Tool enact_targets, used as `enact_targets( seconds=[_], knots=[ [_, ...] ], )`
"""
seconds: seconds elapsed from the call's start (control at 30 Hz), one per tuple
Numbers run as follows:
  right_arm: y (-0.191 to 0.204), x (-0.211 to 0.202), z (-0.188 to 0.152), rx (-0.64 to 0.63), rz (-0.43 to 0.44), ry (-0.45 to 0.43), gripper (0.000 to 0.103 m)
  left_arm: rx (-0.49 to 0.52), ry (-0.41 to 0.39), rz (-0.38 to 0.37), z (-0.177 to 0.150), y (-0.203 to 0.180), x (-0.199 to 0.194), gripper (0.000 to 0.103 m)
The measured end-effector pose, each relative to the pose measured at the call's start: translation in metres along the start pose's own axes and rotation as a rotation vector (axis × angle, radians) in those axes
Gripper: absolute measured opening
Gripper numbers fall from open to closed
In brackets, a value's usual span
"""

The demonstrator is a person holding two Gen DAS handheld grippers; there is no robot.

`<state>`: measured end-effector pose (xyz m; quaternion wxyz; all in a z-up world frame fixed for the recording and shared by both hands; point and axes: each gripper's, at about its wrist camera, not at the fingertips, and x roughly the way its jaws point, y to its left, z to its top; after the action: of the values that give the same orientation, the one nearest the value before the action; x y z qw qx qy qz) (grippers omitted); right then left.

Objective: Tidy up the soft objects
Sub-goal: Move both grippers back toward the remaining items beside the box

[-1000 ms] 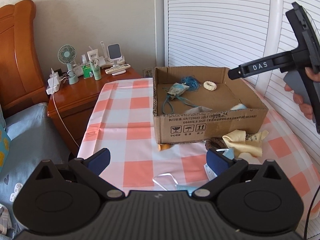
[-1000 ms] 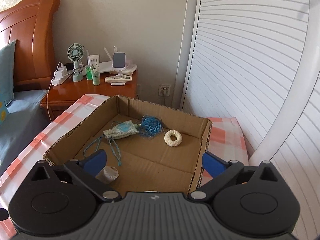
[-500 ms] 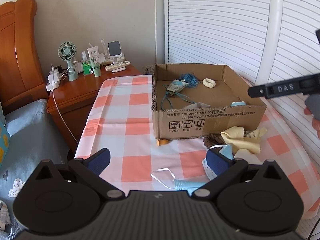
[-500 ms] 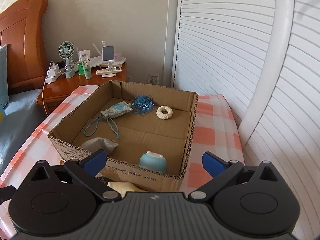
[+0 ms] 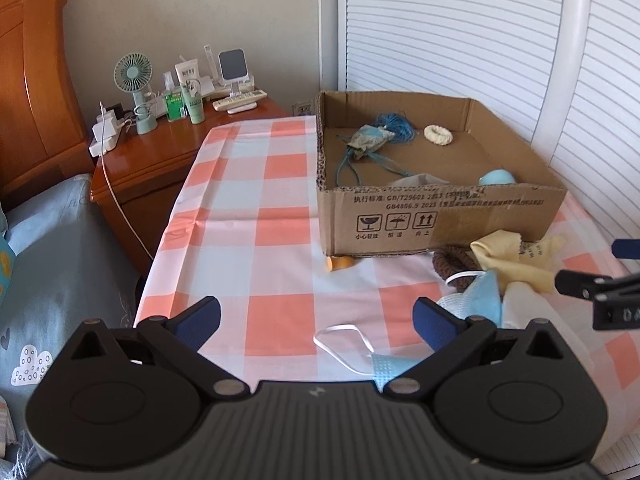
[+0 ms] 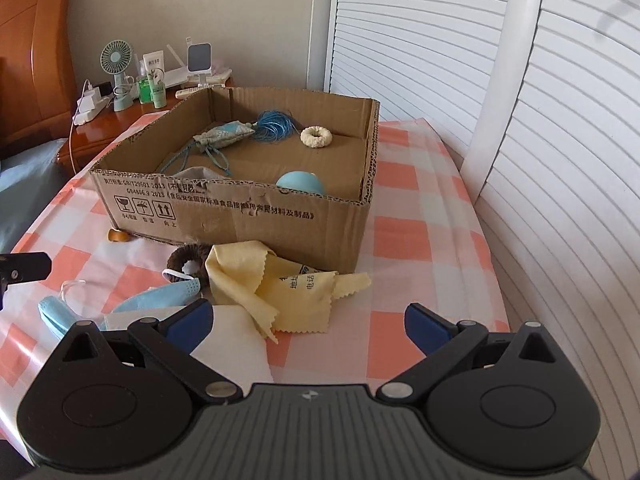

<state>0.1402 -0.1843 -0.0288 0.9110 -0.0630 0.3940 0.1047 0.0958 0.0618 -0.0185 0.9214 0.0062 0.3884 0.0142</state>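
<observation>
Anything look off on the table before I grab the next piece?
A small orange object is wedged under the near left corner of the cardboard box, half hidden. The yellow cloth, brown hair tie and blue face masks lie in an overlapping heap, so one may drag another along.

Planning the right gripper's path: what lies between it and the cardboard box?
In the right wrist view, a yellow cloth lies on the tablecloth between the right gripper and the cardboard box.
</observation>
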Motion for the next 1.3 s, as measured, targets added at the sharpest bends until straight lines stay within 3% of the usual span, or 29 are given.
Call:
enact_targets(
  seconds=[0.2, 0.5, 0.77, 0.9, 1.0, 1.17, 1.3],
  knots=[
    [-0.004, 0.007, 0.000, 0.006, 0.019, 0.002, 0.103, -0.027, 0.039, 0.002, 0.004, 0.004, 0.038, 0.102],
    [-0.015, 0.022, 0.003, 0.031, 0.042, 0.009, 0.103, -0.030, 0.054, 0.062, 0.012, -0.004, 0.086, 0.102],
    [-0.012, 0.031, 0.005, -0.004, 0.069, 0.004, 0.103, -0.014, 0.030, 0.087, 0.013, -0.013, 0.100, 0.102],
    [-0.012, 0.035, 0.005, 0.002, 0.084, 0.009, 0.103, -0.056, 0.027, 0.090, 0.015, -0.014, 0.104, 0.101],
    [-0.013, 0.037, 0.004, 0.002, 0.085, 0.013, 0.103, -0.087, 0.020, 0.083, 0.015, -0.016, 0.103, 0.089],
    [-0.016, 0.038, 0.004, 0.013, 0.087, 0.009, 0.103, -0.101, 0.011, 0.051, 0.014, -0.024, 0.095, 0.049],
    [-0.016, 0.038, 0.003, 0.012, 0.087, 0.008, 0.103, -0.094, 0.008, 0.038, 0.014, -0.028, 0.093, 0.040]
  ],
)
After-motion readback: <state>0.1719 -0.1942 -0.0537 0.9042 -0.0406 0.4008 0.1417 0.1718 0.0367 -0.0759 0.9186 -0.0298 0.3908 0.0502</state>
